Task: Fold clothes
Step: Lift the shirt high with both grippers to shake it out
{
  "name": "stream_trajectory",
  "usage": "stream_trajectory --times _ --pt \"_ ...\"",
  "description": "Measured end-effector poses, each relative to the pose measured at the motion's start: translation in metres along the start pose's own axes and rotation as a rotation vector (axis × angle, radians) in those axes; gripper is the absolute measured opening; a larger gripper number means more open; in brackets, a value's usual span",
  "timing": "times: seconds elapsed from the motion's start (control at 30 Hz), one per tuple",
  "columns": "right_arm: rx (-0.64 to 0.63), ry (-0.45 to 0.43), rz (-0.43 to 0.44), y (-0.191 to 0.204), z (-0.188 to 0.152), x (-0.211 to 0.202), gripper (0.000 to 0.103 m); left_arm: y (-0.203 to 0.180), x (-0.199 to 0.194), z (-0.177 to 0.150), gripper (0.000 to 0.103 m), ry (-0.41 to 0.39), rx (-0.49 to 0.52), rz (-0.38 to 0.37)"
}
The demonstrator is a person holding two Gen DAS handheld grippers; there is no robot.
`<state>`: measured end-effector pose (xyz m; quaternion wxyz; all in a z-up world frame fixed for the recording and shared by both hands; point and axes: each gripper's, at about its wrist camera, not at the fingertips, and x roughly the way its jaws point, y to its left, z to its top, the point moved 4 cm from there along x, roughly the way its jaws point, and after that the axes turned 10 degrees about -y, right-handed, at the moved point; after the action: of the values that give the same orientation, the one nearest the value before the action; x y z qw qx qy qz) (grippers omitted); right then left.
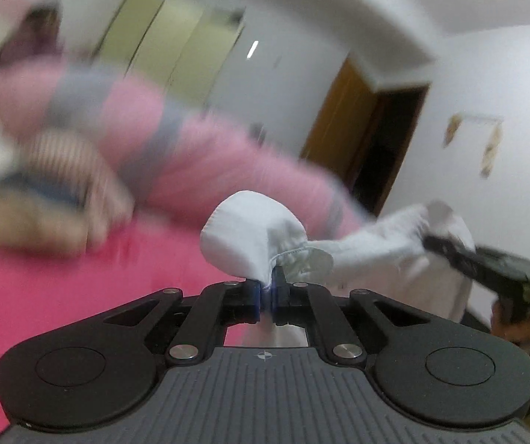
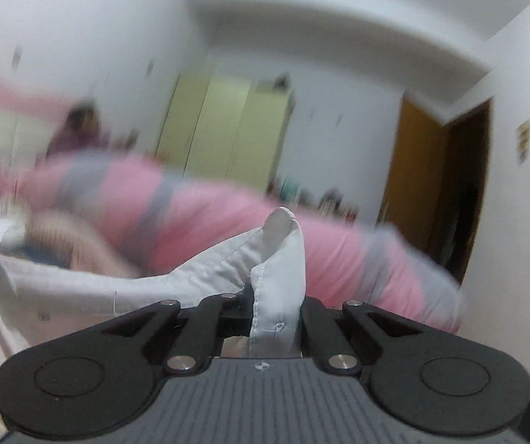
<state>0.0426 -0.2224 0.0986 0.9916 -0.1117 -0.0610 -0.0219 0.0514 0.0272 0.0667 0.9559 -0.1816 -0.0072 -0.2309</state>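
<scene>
A white garment (image 1: 250, 240) is held up in the air between both grippers. My left gripper (image 1: 266, 290) is shut on one bunched corner of it. The cloth stretches right toward the other gripper (image 1: 486, 262), which pinches its far end. In the right wrist view my right gripper (image 2: 276, 314) is shut on a white hemmed corner (image 2: 279, 273), and the cloth (image 2: 98, 281) runs left toward the other gripper at the frame edge. Both views are blurred by motion.
A pink bed sheet (image 1: 80, 277) lies below. A pink and grey rolled quilt (image 1: 191, 140) and a pile of striped clothes (image 1: 61, 170) sit behind. A yellow-green wardrobe (image 2: 228, 129) and a brown door (image 2: 424, 170) stand at the far wall.
</scene>
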Motion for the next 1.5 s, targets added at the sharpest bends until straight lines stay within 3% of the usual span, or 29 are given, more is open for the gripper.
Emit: stream_trajectory --times 0.17,0.33,0.57,0.8,0.97,1.1,1.33,1.5 --pt "0.049 -0.237 -0.043 -0.014 0.078 -0.049 0.002 -0.038 -0.025 0.085 0.004 -0.239 0.118 -0.065" --pt "0.055 -0.405 -0.056 -0.020 0.133 -0.091 0.002 -0.068 -0.055 0.143 0.004 -0.385 0.199 -0.101" --pt "0.052 -0.572 -0.065 -0.033 0.184 -0.133 0.002 -0.104 -0.083 0.188 0.004 -0.515 0.272 -0.129" --pt "0.023 -0.645 -0.041 -0.046 0.210 -0.152 0.002 -0.119 -0.097 0.206 0.004 -0.583 0.309 -0.153" --pt "-0.005 -0.665 -0.050 -0.052 0.214 -0.145 0.002 -0.118 -0.084 0.206 0.004 -0.587 0.323 -0.161" --pt "-0.002 -0.633 -0.054 -0.058 0.209 -0.128 0.002 -0.113 -0.061 0.197 0.004 -0.542 0.305 -0.156" --pt "0.025 -0.445 -0.059 -0.064 0.152 -0.032 0.002 -0.075 0.029 0.137 0.004 -0.363 0.271 -0.096" --pt "0.048 -0.254 -0.061 -0.061 0.078 0.065 0.002 -0.035 0.113 0.071 0.004 -0.185 0.241 -0.035"
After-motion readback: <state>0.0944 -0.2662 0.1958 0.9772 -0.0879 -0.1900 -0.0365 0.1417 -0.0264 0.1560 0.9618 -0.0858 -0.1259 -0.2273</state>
